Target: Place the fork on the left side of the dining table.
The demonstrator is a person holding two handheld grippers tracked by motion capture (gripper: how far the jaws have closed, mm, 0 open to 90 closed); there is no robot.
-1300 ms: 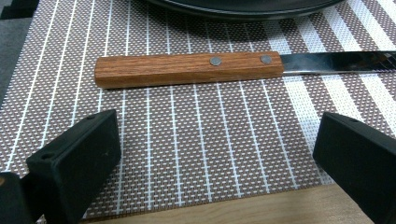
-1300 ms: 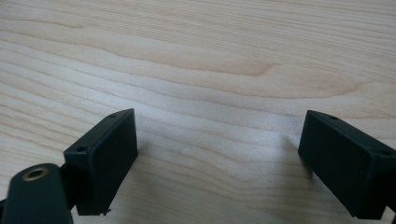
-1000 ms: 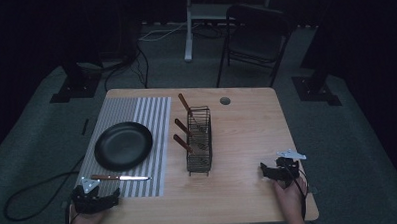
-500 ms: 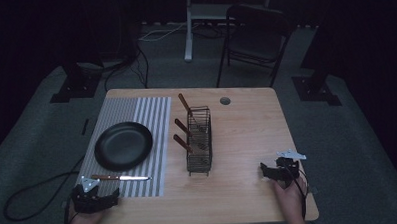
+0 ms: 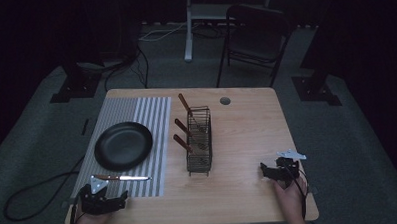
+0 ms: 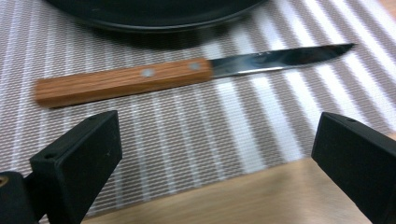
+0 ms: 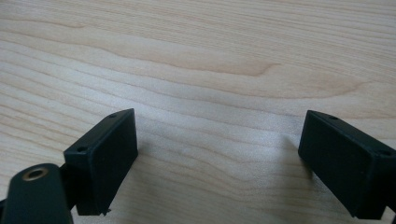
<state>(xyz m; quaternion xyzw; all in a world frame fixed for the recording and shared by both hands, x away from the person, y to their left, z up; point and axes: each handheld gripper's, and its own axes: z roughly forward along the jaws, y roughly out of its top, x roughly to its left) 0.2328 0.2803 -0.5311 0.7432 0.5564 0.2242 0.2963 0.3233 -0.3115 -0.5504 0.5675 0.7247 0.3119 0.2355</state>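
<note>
**A:** I have the left gripper (image 6: 212,154) near the table's near-left corner, jaws spread wide with nothing between them. Just beyond it the wooden-handled steel knife (image 6: 187,72) lies flat on the grey-and-white striped placemat (image 6: 261,140), handle to the left, blade pointing right. What worries you?

**B:** The knife lies low and flat on the mat. If I come down too steeply, I judge the jaw tips could dig into the weave and push the knife away instead of closing on the handle. Gripping the blade would be worse; it looks slick and could twist out.

**A:** And the round black plate (image 5: 123,145)?

**B:** It sits just beyond the knife, on the same mat. A shove forward could slide the knife under or against its rim.

**A:** Anything on the right?

**B:** The black wire cutlery basket (image 5: 199,140) stands mid-table with three wooden handles sticking out, well apart from the knife. My right gripper (image 7: 219,158) rests over the bare pale wooden table (image 7: 201,60) near the near-right edge, jaws also wide apart and holding nothing. Nothing stands between the left gripper and the knife.
</note>
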